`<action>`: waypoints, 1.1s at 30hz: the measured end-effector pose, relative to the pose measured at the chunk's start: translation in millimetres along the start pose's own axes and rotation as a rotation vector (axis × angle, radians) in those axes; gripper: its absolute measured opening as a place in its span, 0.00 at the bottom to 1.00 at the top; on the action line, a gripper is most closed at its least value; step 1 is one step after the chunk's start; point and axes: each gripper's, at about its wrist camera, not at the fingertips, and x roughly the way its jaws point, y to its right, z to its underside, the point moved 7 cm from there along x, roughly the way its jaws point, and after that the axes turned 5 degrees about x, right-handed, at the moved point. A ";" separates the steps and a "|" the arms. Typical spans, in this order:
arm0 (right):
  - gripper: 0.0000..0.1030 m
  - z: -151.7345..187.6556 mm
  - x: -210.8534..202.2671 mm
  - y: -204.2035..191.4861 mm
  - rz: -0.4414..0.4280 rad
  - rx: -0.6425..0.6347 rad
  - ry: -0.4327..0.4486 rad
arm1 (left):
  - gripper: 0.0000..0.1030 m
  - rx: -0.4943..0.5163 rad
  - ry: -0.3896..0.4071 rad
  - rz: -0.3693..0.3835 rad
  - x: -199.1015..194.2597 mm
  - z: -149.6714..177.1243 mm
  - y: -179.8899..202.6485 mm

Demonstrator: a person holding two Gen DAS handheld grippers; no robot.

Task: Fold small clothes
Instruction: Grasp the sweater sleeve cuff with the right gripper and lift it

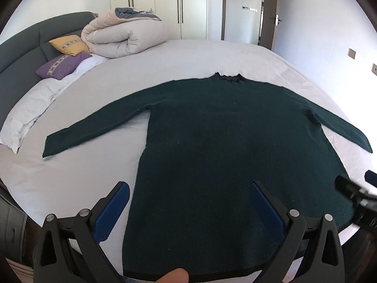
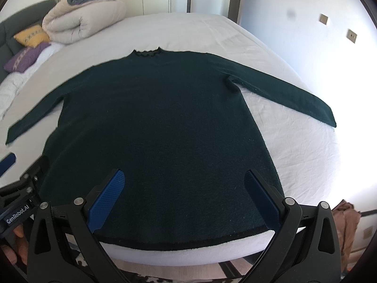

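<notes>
**Inspector A:** We record 1 dark green sweater (image 1: 223, 141) lying flat on the white bed sheet (image 1: 188, 56), hem at the near edge of the bed, ruffled collar (image 1: 229, 78) at the far end. Both sleeves are spread outward, 1 to the left and 1 to the right.

**Inspector B:** We confirm that. We find the left gripper (image 1: 188, 188) hovering over the near left part of the hem, its 2 blue-padded fingers (image 1: 113, 212) standing wide apart with nothing between them. 1 finger is over the sheet just beside the sweater's left edge, the other over the fabric.

**Inspector A:** We find the right gripper (image 2: 183, 181) likewise spread, empty, above the near right part of the sweater. Whether its pads touch the cloth, we cannot tell.

**Inspector B:** We note each gripper appears at the edge of the other's view, blurred in the left wrist view.

**Inspector A:** At the far left we log a rolled cream duvet (image 1: 122, 35), 1 yellow cushion (image 1: 69, 44), 1 purple cushion (image 1: 62, 64) and a white pillow (image 1: 28, 110) against the dark headboard (image 1: 21, 52). White wardrobe doors (image 1: 160, 2) stand beyond the bed.
</notes>
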 end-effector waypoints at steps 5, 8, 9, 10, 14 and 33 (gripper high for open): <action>1.00 -18.9 3.5 47.9 -0.106 0.166 0.020 | 1.00 0.001 -0.039 0.005 11.6 -7.4 -1.4; 1.00 -36.2 11.2 116.5 -0.161 0.392 0.059 | 1.00 -0.029 -0.060 0.069 18.6 -15.2 -0.9; 1.00 -39.6 14.8 139.3 -0.182 0.475 0.072 | 1.00 -0.049 -0.068 0.111 22.1 -17.6 0.8; 1.00 -42.5 20.1 166.8 -0.213 0.575 0.087 | 1.00 -0.070 -0.076 0.153 25.3 -19.6 3.1; 1.00 -46.0 47.3 269.9 -0.268 0.898 0.129 | 1.00 -0.145 -0.054 0.270 36.1 -29.0 11.6; 0.74 -87.1 151.3 428.0 -0.330 1.364 0.188 | 0.76 -0.209 -0.083 0.372 98.6 -88.0 42.2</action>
